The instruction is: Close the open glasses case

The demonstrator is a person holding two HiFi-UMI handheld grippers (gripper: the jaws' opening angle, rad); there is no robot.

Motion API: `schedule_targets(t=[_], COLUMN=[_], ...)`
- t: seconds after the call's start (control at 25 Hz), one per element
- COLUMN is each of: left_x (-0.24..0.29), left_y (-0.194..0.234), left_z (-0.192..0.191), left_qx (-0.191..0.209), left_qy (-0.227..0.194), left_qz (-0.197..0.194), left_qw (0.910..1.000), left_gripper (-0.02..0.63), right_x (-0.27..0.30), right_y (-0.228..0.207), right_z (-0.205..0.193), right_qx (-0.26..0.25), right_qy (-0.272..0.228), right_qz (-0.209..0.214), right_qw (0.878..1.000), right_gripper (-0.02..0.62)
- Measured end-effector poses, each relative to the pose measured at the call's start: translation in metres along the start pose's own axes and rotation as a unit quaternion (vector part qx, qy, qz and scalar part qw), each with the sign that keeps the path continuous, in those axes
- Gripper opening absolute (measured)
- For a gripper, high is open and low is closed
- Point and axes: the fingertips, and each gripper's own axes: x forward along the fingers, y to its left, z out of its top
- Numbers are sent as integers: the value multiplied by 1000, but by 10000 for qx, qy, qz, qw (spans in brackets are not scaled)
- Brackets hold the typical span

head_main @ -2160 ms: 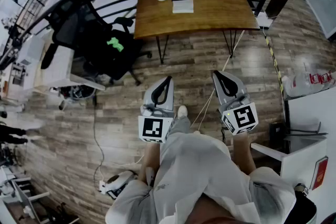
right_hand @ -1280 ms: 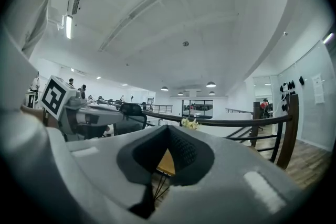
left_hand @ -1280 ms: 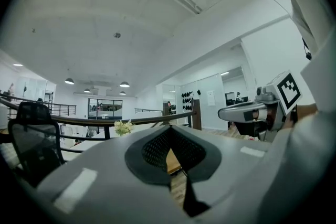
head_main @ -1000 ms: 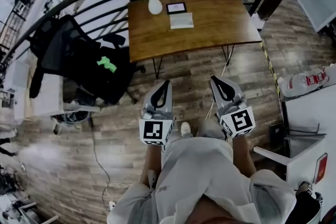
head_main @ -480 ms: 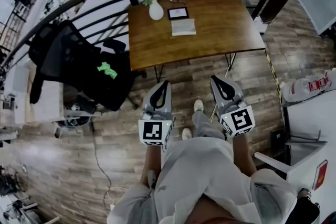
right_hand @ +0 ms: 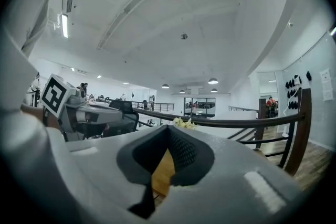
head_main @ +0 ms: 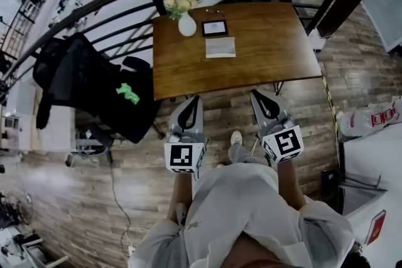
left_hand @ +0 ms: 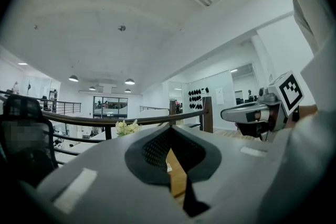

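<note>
The glasses case cannot be picked out for certain. Well ahead of both grippers' tips, on the wooden table [head_main: 270, 41], lie a dark-framed item [head_main: 214, 27] and, nearer the grippers, a pale rectangular item [head_main: 220, 47]; either could be the case. A white vase [head_main: 186, 25] of flowers stands just left of them. The left gripper [head_main: 196, 100] and right gripper [head_main: 255, 95] hang side by side short of the table's near edge, each with jaws together on nothing. The step in hand looks like the approach. The next move would call for reaching over the table and bringing a gripper onto the lid.
</note>
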Motion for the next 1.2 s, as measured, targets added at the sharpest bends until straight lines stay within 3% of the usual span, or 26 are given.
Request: schedule_targets(t=[0.76, 1.2], left_x=[105, 136], left_y=[9, 26], left_z=[8, 4], left_qx=[39, 47], left_qy=[202, 305], left_qz=[441, 635], left_qw=[9988, 9975], left_gripper=[20, 20], right_x=[79, 117], right_y=[-92, -114], right_z=[2, 1], right_qx=[96, 162], right_qy=[12, -1], right_qz=[537, 739], right_qw=[9985, 9971], right_gripper=[3, 3])
